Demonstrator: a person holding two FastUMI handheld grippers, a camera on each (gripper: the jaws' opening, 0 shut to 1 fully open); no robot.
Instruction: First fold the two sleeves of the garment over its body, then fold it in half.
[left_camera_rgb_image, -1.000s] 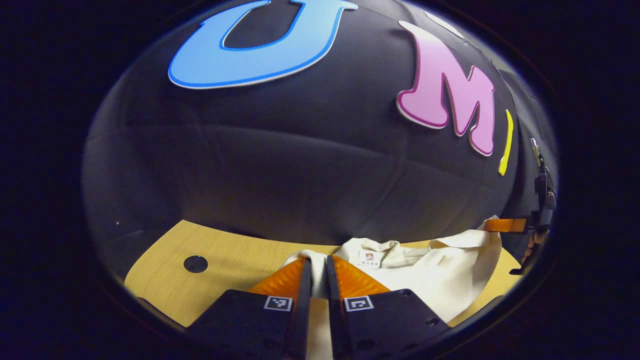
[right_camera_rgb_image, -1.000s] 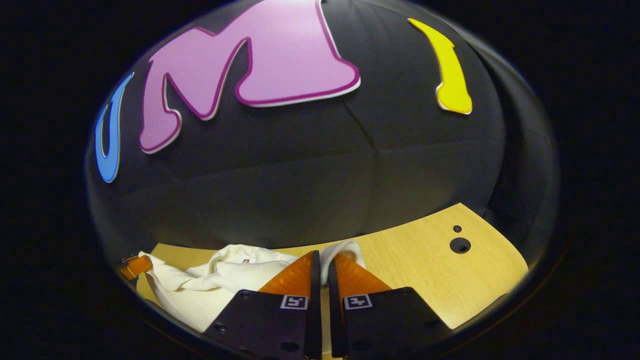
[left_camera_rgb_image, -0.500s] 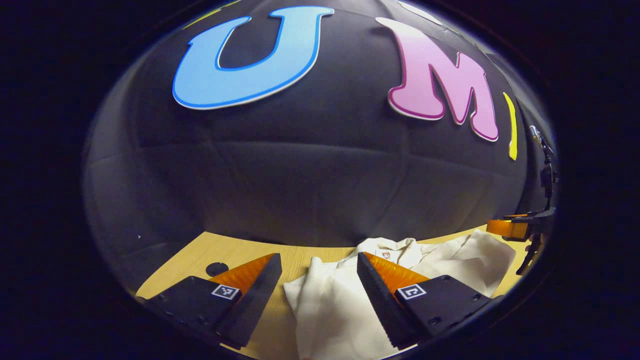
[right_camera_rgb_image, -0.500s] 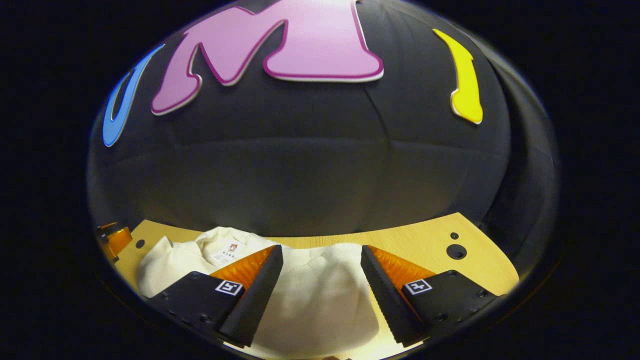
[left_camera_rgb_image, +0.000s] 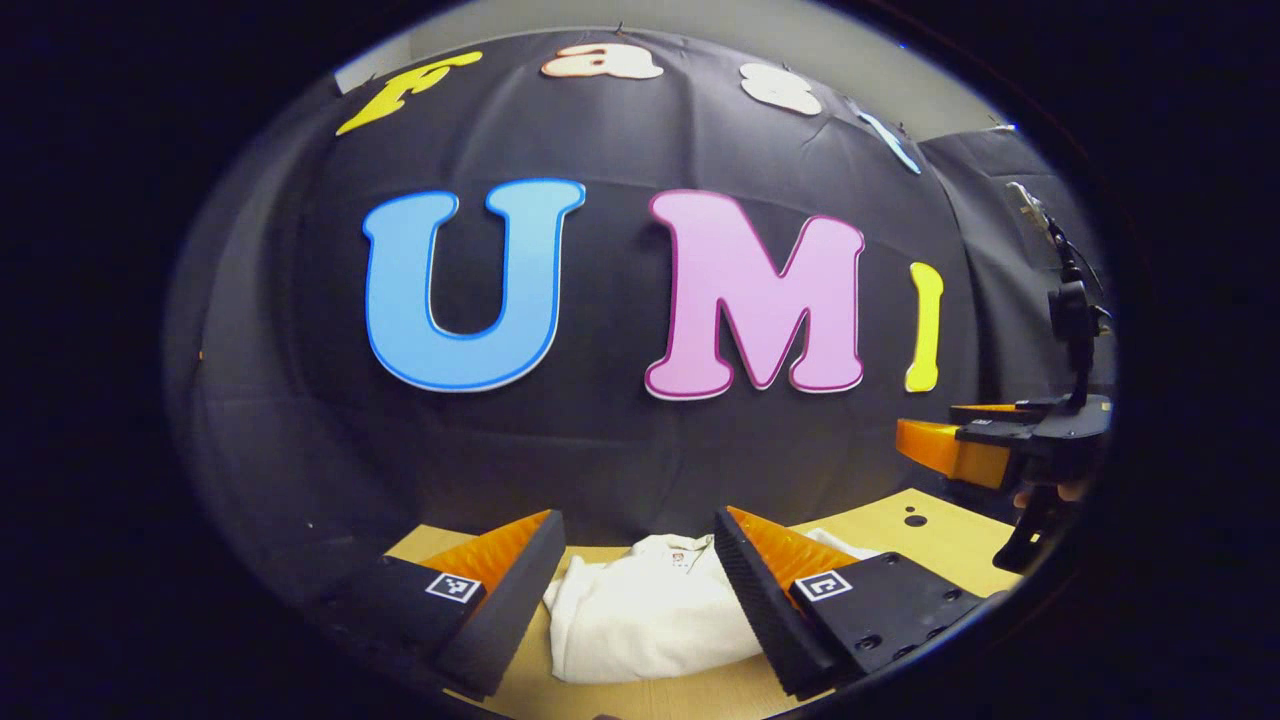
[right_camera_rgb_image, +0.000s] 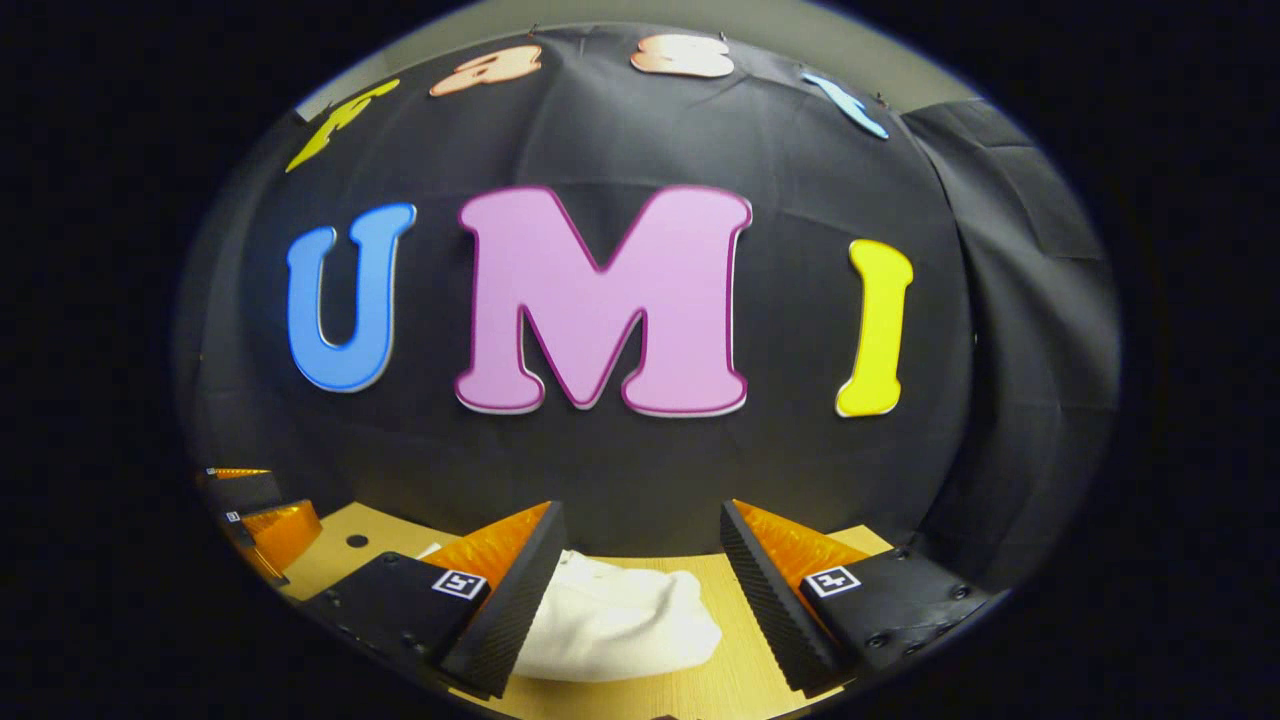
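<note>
The cream garment (left_camera_rgb_image: 640, 615) lies folded into a compact bundle on the wooden table (left_camera_rgb_image: 930, 530), its collar tag facing the back wall. In the left gripper view my left gripper (left_camera_rgb_image: 638, 555) hangs open above it, fingers spread either side and not touching the cloth. The right gripper view has the same garment (right_camera_rgb_image: 615, 620) below my open right gripper (right_camera_rgb_image: 640, 550), nothing between the fingers. The right gripper (left_camera_rgb_image: 960, 450) also appears far right in the left gripper view, held by a hand. The left gripper (right_camera_rgb_image: 270, 525) sits at the left edge of the right gripper view.
The table (right_camera_rgb_image: 740, 680) carries a round dark hole (left_camera_rgb_image: 914, 520) near its back right and another hole (right_camera_rgb_image: 357, 541) on the left side. The black cloth wall stands right behind the table's far edge.
Both grippers let go of the garment, opened, and then rose and pulled back. The cloth now lies flat and folded, farther below both of them.
</note>
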